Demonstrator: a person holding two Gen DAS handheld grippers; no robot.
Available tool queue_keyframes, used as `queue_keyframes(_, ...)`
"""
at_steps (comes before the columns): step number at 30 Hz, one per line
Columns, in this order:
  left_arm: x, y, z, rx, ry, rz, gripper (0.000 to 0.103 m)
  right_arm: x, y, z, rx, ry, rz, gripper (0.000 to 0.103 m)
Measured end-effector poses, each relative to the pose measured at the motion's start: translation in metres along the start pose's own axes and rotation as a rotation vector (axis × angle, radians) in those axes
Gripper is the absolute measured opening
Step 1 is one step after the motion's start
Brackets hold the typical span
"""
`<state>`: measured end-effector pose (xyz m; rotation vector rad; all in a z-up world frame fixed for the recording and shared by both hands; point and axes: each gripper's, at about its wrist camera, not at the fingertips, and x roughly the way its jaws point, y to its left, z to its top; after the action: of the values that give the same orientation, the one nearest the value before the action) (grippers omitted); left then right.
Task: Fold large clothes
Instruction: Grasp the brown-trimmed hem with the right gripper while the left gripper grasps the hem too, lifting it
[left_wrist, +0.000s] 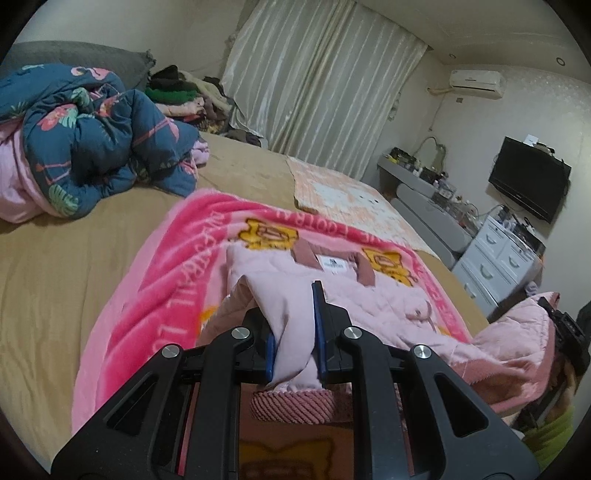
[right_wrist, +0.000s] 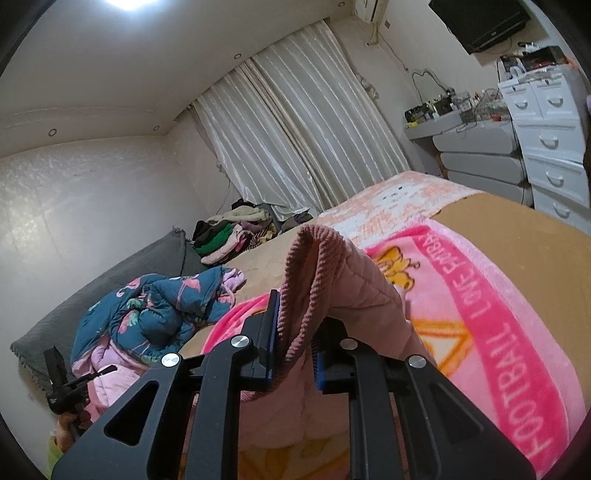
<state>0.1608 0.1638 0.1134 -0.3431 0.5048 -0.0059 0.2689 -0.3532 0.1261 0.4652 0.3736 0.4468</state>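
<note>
Left hand-held gripper (left_wrist: 295, 328), right hand-held gripper (right_wrist: 293, 339) clamped on pink jacket (left_wrist: 369, 295); lower hem hidden, probably bunched.

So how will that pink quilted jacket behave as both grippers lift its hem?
Probably floppy: the pink quilted jacket sags between the left gripper and right gripper. Its padding looks bulky yet likely light. The ribbed hem should grip fairly well.

I see a quilted matt pink jacket (left_wrist: 373, 295) with ribbed corduroy trim, lying on a plush fleecy pink blanket (left_wrist: 155, 280) over a smooth tan bed sheet (left_wrist: 51, 266), satiny glossy curtains (left_wrist: 317, 74), and matt black plastic left gripper (left_wrist: 295, 328) with shiny metal bolts.
</note>
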Motion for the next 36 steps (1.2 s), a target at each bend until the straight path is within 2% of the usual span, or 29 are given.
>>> queue_keyframes(10, 0.05, 0.008, 0.029, -0.004, -0.033, 0.045, 0.009, 0.065, -0.003, 0.023, -0.061, -0.01, -0.055, 0.014)
queue_keyframes(16, 0.096, 0.018, 0.047, 0.0, -0.027, 0.114, 0.009, 0.122, -0.009, 0.038, -0.107, 0.021, -0.125, 0.014)
queue_keyframes(22, 0.152, 0.029, 0.056, 0.01, 0.013, 0.186, 0.009, 0.191, -0.029, 0.039, -0.11, 0.095, -0.202, 0.014)
queue_keyframes(29, 0.215, 0.04, 0.049, 0.033, 0.095, 0.238, 0.01, 0.26, -0.065, 0.022, -0.046, 0.201, -0.255, 0.014)
queue_keyframes(33, 0.242, 0.048, 0.039, 0.032, 0.137, 0.263, 0.011, 0.279, -0.079, 0.011, 0.0, 0.236, -0.226, 0.021)
queue_keyframes(36, 0.252, 0.051, 0.034, 0.027, 0.149, 0.27, 0.011, 0.271, -0.094, 0.01, 0.093, 0.222, -0.139, 0.035)
